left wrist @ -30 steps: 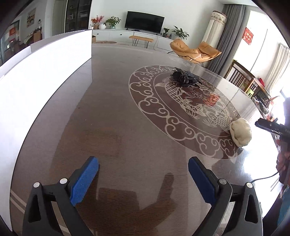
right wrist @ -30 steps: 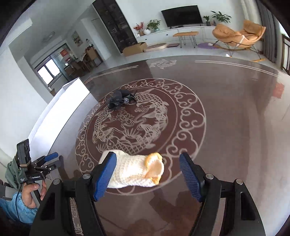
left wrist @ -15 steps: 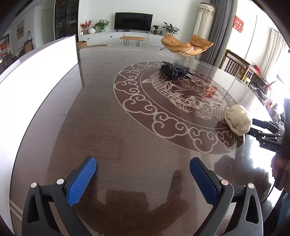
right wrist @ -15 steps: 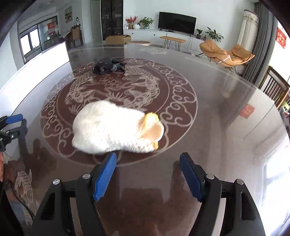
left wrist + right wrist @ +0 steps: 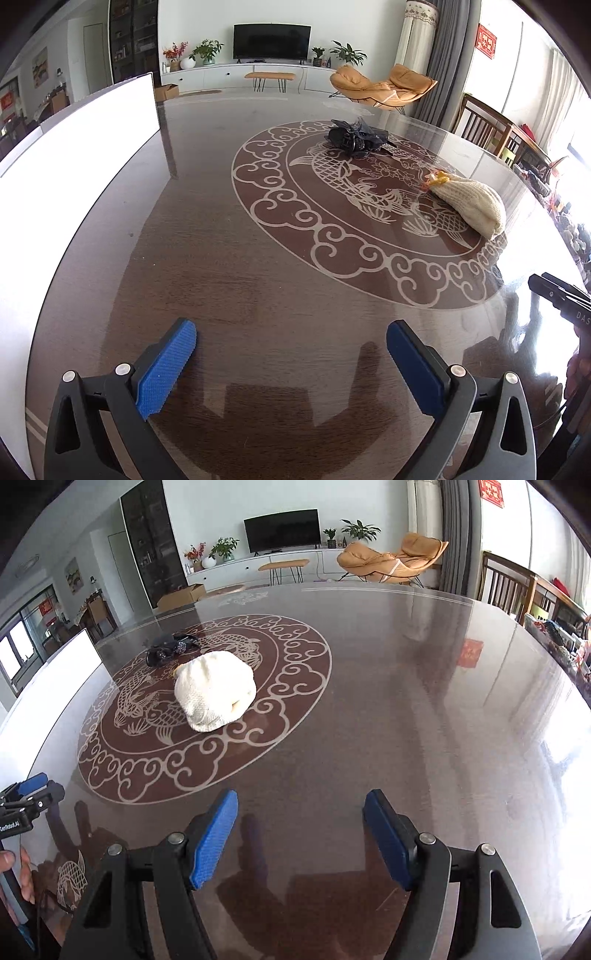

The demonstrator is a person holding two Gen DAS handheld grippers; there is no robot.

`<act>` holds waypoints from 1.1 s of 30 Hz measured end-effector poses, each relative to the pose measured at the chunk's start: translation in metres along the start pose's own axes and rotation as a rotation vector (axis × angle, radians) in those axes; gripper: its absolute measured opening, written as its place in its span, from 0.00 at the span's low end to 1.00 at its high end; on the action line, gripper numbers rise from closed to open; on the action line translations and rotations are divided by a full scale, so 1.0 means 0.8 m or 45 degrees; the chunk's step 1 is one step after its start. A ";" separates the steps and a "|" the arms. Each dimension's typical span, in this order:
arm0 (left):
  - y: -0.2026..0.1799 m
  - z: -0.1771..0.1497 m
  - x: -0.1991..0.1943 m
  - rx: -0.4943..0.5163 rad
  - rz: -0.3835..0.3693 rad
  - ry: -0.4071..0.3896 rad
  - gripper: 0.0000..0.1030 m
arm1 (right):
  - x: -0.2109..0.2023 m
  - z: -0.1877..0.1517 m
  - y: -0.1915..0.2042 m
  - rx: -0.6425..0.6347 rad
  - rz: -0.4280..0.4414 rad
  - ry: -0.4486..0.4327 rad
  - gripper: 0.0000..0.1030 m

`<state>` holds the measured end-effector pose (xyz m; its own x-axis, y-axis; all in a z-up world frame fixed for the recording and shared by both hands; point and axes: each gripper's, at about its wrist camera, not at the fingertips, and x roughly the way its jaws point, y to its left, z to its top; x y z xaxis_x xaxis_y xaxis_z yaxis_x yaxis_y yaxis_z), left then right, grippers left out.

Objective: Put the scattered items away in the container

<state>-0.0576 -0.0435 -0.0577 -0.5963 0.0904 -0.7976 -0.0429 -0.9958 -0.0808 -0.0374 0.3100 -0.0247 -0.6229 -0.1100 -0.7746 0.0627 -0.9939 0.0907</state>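
1. The worktop (image 5: 229, 266) under your hands was a dark, glossy surface with a pale round ornament of clouds and fish inlaid in it.
2. The white container (image 5: 77, 155) stood along the left edge of the worktop in your left wrist view; only its bright outer wall showed, so I could not tell what lay inside.
3. The cream knitted hat (image 5: 214, 692) lay on the ornament, inside the ring of clouds, well ahead of your right fingers and a little to their left. In the left wrist view the same hat (image 5: 471, 203) sat far to the right, with a yellow-orange bit at its far end.
4. The black bundle (image 5: 356, 136) lay further back on the ornament, beyond the hat. From the right wrist it (image 5: 168, 651) looked just behind the hat; whether the two touched I could not tell.
5. Your left gripper (image 5: 291, 354) had its blue fingers spread wide over bare worktop, with nothing between them and nothing held. It also showed at the left edge of the right wrist view (image 5: 31, 790), with part of your hand (image 5: 16, 875) below it.
6. Your right gripper (image 5: 301, 827) likewise had its fingers wide apart above bare worktop, gripping nothing; the hat was well clear of them. Its black body (image 5: 557, 299) poked in at the right edge of the left wrist view.
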 end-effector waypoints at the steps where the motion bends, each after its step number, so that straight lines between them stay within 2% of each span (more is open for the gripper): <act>1: -0.001 0.000 0.000 0.005 0.007 0.003 1.00 | -0.001 -0.003 0.003 -0.012 -0.001 0.003 0.71; 9: -0.003 0.001 0.000 0.023 0.028 0.013 1.00 | 0.004 -0.005 0.018 -0.107 -0.077 0.036 0.73; 16: -0.007 0.001 0.003 0.049 0.062 0.028 1.00 | 0.002 -0.005 0.017 -0.109 -0.062 0.042 0.77; 30: -0.008 0.000 0.001 0.057 0.076 0.034 1.00 | 0.002 -0.005 0.017 -0.111 -0.063 0.042 0.77; 33: -0.008 0.000 0.000 0.055 0.072 0.032 1.00 | 0.004 -0.001 0.021 -0.195 -0.002 0.056 0.78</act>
<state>-0.0573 -0.0372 -0.0575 -0.5785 0.0337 -0.8150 -0.0446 -0.9990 -0.0097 -0.0377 0.2929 -0.0266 -0.5883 -0.1054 -0.8017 0.1819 -0.9833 -0.0042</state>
